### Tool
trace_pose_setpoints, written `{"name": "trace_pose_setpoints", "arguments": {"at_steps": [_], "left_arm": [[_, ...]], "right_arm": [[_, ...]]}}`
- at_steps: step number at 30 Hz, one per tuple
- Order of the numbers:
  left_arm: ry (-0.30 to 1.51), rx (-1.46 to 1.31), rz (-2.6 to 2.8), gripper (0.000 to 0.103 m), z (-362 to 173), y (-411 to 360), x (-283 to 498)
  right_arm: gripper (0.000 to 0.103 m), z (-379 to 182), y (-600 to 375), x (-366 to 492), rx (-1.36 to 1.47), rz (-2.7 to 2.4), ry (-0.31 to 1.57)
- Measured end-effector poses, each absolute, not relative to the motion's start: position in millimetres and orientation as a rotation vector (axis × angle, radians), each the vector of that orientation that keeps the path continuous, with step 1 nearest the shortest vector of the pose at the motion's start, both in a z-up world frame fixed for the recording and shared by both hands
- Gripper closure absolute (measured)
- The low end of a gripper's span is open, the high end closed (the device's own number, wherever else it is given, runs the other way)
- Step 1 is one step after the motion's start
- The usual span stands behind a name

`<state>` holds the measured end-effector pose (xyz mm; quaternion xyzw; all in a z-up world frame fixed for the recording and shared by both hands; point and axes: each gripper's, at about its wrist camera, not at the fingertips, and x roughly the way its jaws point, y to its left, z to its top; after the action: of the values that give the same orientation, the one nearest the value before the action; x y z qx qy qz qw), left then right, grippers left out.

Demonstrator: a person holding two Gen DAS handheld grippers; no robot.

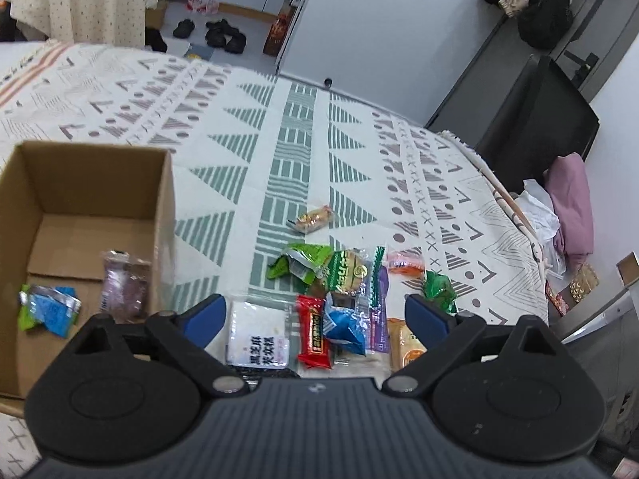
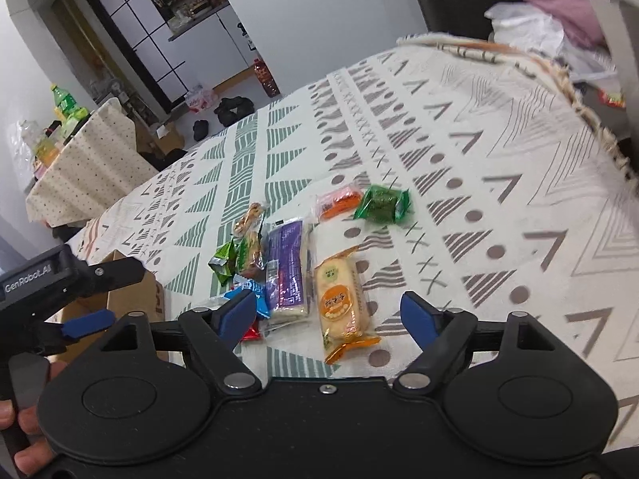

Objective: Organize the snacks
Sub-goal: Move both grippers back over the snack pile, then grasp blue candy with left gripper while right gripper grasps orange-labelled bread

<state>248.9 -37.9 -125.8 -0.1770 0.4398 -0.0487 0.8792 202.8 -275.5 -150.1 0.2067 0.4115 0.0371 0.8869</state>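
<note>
Shiny snack packets lie in a small pile on the patterned white, green and grey cloth. Two more packets sit inside the brown cardboard box just beside the pile. Left gripper hangs over the pile with its jaws wide and empty. Right gripper is spread too, above an orange cake packet, not touching it.

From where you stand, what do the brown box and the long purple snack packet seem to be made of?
The brown box looks like plain matte corrugated cardboard: dull tan walls and folded bottom flaps. The long purple snack packet seems to be glossy plastic film: it shines and has clear crimped ends, though foil lining can't be ruled out.
</note>
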Motion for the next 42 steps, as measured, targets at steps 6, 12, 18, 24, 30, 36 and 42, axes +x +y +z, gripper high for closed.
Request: {"name": "trace_pose_setpoints", "arguments": {"at_steps": [6,12,18,24,30,36,42], "left_arm": [[0.975,-0.356,-0.074,0.019,-143,-50,265],[1.027,-0.361,-0.069,0.028,-163,-63,279],[1.098,-0.336,-0.062,0.038,-188,-79,298],[1.118,-0.312,-0.066,0.044,-200,-88,306],[1.129,-0.324,-0.084,0.062,-204,-90,306],[1.099,-0.315,-0.089,0.078,-193,-90,298],[1.077,-0.363,-0.082,0.079,-182,-79,283]], "right_arm": [[0.025,-168,-274,216,0.451,0.095,0.879],[0.025,-186,-271,231,0.441,0.1,0.924],[0.025,-203,-265,246,0.396,0.105,0.959],[0.03,-216,-263,255,0.391,0.106,1.001],[0.059,-221,-258,258,0.339,0.097,1.01],[0.068,-216,-261,254,0.363,0.125,1.012],[0.068,-198,-263,242,0.39,0.141,0.968]]}}
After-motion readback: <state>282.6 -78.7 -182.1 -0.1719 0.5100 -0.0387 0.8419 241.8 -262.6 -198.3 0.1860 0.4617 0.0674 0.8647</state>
